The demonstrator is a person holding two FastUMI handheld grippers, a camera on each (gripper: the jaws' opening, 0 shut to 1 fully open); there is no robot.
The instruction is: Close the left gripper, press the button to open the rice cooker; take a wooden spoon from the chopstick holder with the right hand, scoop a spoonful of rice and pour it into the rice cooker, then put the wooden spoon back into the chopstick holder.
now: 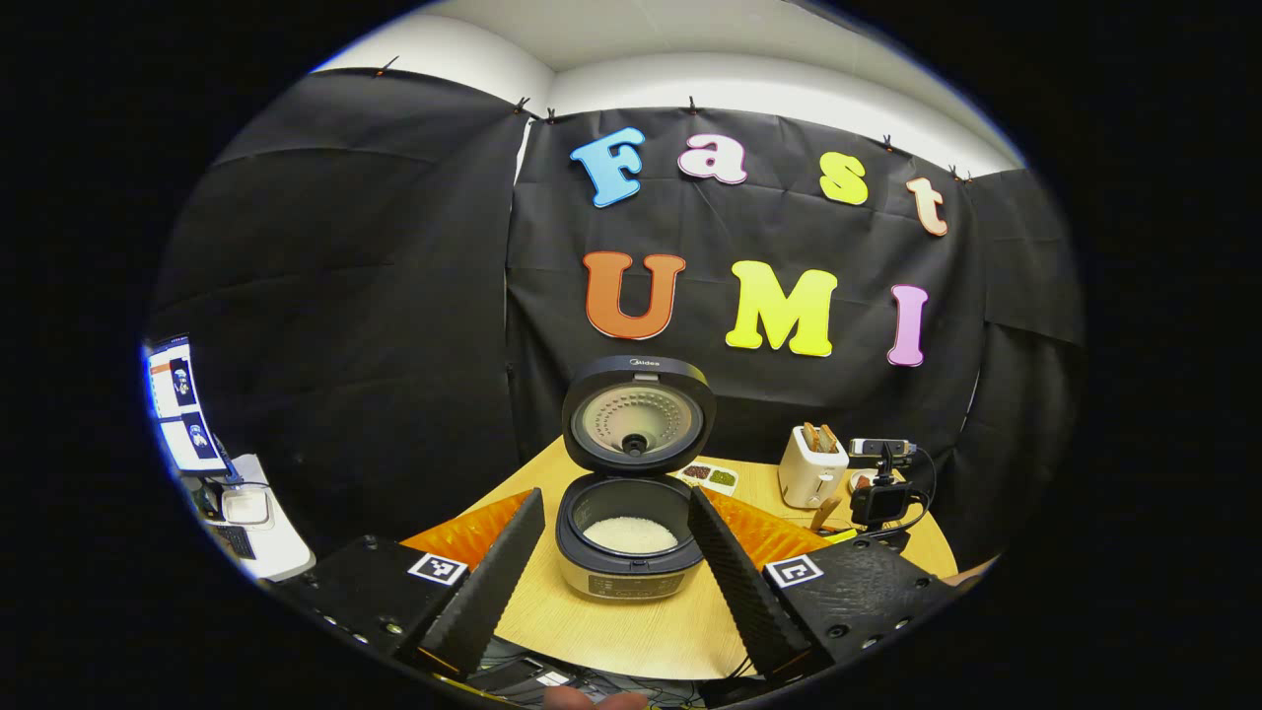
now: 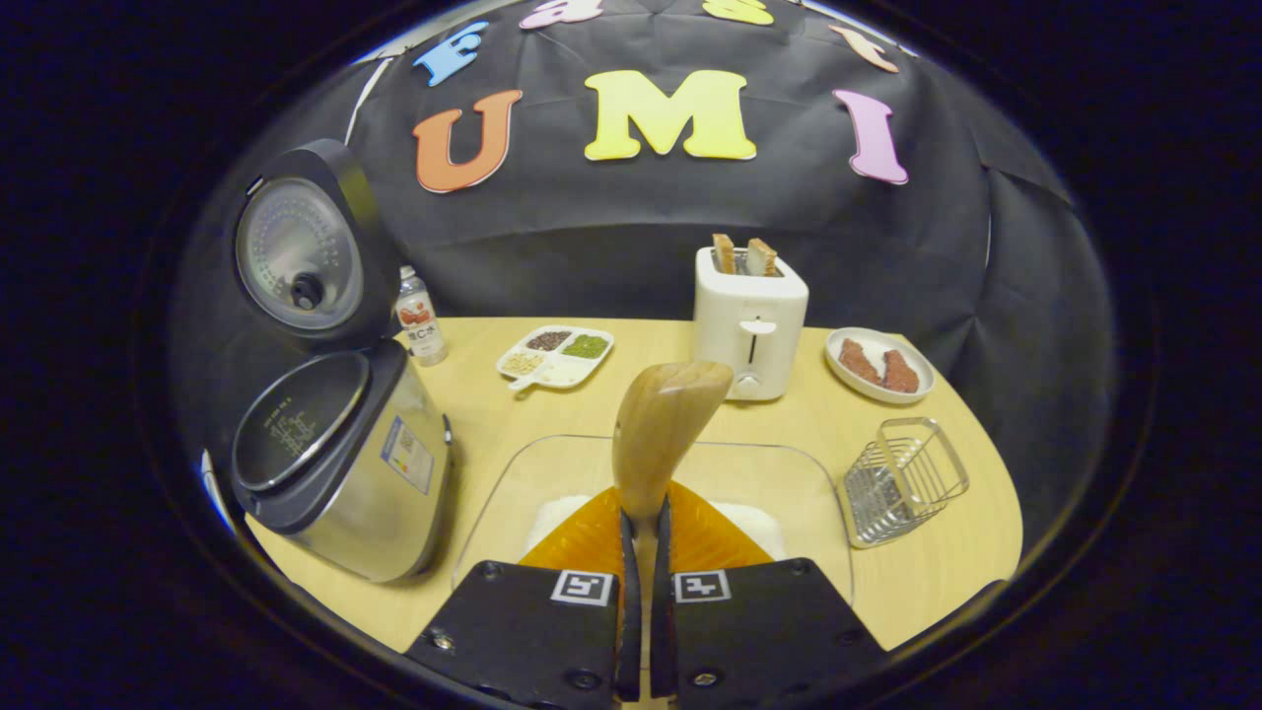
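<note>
Right gripper (image 2: 641, 537) jaws shut tight on light wooden spoon (image 2: 663, 429), above clear rice tray (image 2: 493, 513). Left gripper (image 1: 616, 562) jaws wide open, empty, near open silver rice cooker (image 1: 626, 552).

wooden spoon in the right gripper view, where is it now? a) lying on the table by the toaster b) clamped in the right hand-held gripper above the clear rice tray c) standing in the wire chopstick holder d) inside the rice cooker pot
b: the light wooden spoon stands between the shut fingers of the right hand-held gripper, over the clear plastic tray of white rice.
</note>
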